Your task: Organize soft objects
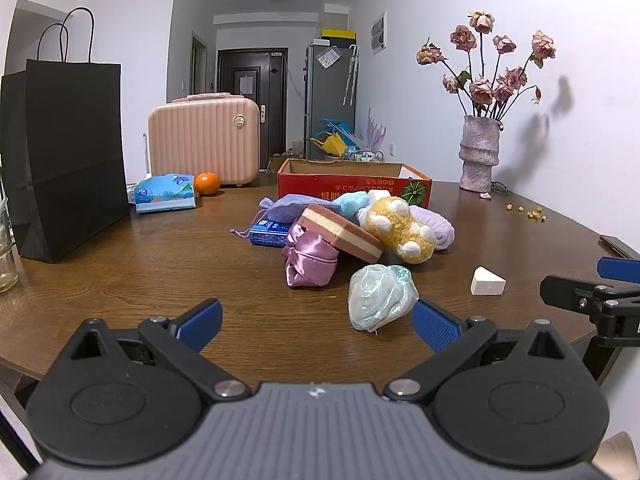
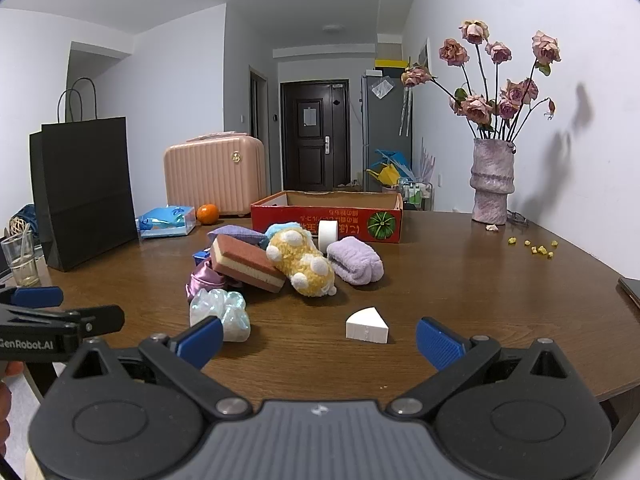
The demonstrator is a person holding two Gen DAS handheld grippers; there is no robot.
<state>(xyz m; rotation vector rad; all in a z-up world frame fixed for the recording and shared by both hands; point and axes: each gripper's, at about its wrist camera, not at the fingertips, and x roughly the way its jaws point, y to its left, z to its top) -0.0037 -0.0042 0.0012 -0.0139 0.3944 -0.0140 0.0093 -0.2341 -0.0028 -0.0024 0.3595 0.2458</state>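
— Brown wood is the desk [image 1: 160, 264], and the soft things sit heaped near its far edge, just in front of the red cardboard box [image 1: 354, 188]. What's in the pile?

— A yellow plush toy with white paws [image 2: 302, 266], a pink-and-cream layered sponge block [image 2: 246, 262] leaning on a shiny pink satin pouch [image 1: 310, 258], a lilac fuzzy cloth roll [image 2: 354, 266], and a purple knit pouch [image 1: 294, 203]. A blue fluffy piece behind them is mostly hidden; perhaps another toy.

— And closer to the near edge?

— A crinkly pale-green plastic bundle [image 1: 378, 296] just beside the pile, and a white foam wedge [image 2: 367, 326] alone, apart from it.

— The grippers?

— Left gripper [image 1: 318, 324] spread wide, nothing between its blue pads; the bundle lies just ahead of its right finger. Right gripper [image 2: 320, 338] equally wide and empty, the wedge ahead of it.
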